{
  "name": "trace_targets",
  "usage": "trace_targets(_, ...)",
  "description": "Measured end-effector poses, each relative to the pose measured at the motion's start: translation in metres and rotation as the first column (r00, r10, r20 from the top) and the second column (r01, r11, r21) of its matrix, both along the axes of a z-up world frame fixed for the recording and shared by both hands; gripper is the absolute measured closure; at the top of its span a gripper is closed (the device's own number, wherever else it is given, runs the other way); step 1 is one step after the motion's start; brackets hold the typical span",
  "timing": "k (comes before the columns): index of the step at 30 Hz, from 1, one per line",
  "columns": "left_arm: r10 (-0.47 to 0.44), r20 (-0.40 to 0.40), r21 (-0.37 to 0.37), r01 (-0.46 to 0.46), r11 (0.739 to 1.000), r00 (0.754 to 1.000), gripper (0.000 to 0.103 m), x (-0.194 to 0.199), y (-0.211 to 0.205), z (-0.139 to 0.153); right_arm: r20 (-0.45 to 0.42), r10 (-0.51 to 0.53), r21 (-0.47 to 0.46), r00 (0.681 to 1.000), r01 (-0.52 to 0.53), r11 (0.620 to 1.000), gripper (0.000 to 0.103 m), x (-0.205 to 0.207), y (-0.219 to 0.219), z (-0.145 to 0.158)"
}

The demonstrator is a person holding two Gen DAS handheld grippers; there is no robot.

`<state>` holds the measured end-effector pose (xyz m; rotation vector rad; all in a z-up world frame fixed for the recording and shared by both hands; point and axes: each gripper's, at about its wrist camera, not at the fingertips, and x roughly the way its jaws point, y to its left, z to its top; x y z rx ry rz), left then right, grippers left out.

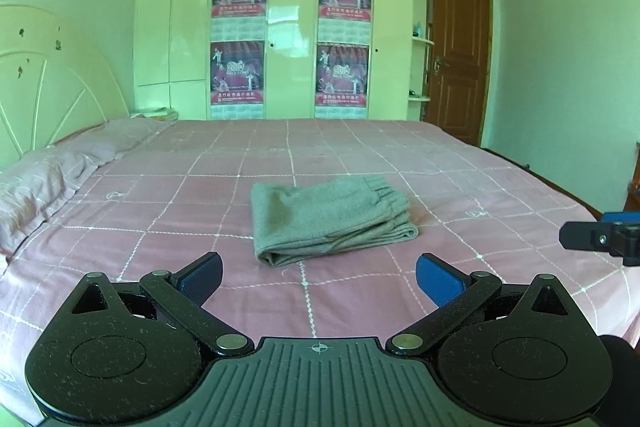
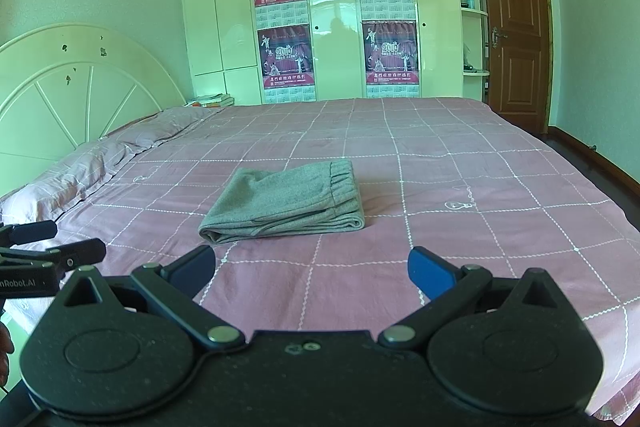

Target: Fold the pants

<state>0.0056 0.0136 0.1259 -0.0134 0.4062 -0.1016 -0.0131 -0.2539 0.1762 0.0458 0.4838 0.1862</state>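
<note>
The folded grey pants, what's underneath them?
The folded grey pants lie on the pink checked bedsheet, which shows on every side of them. Whatever lies between their layers or directly beneath is covered.

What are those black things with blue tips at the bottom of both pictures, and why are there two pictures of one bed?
They are two claws that a person holds, one in each hand. Each carries a camera looking out along its fingers, so you get two pictures. One shows the left claw, the other the right claw. Both are open and hold nothing. On the pink bed lie grey pants, folded into a neat stack. Pillows lie by the headboard. Behind the bed stand a wardrobe with posters and a brown door.
</note>
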Motion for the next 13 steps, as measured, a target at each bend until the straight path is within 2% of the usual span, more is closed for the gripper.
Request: trace_targets(13,0.000,0.005,-0.002,0.000,1.000,1.000,0.000,-0.0002,0.0011,0.0023,0.001,-0.002,-0.001,1.000,0.002,1.000,0.006,-0.0004,0.0013,0.0012)
